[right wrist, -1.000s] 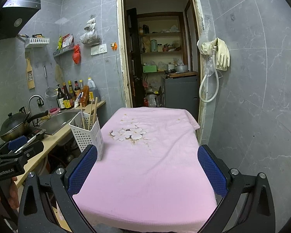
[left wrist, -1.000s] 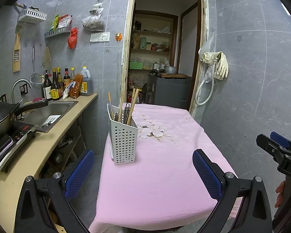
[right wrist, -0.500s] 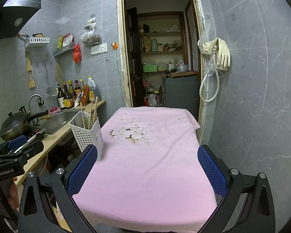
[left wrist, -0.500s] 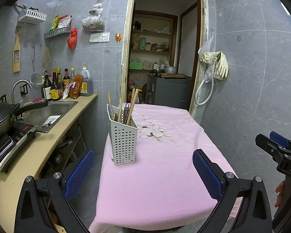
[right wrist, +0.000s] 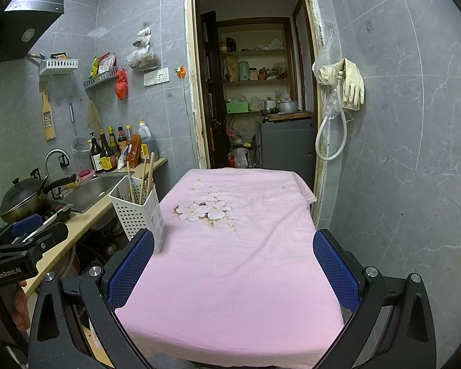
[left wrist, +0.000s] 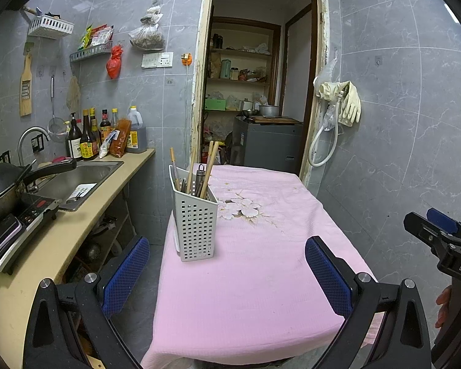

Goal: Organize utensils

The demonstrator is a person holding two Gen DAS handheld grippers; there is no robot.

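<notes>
A white perforated utensil holder (left wrist: 196, 221) stands upright near the left edge of the pink-clothed table (left wrist: 255, 270). Wooden chopsticks (left wrist: 210, 166) and a dark metal utensil (left wrist: 199, 176) stick out of it. It also shows in the right wrist view (right wrist: 139, 212) with the chopsticks (right wrist: 147, 173). My left gripper (left wrist: 227, 273) is open and empty, held back over the table's near end, the holder just ahead of its left finger. My right gripper (right wrist: 233, 267) is open and empty over the near end of the table (right wrist: 246, 246).
A counter (left wrist: 76, 230) with a sink (left wrist: 76, 181), wok (left wrist: 0, 190), induction hob and sauce bottles (left wrist: 89, 141) runs along the left. A doorway (left wrist: 255, 92) to a pantry is behind the table. Rubber gloves (left wrist: 347, 101) and a hose hang on the right wall.
</notes>
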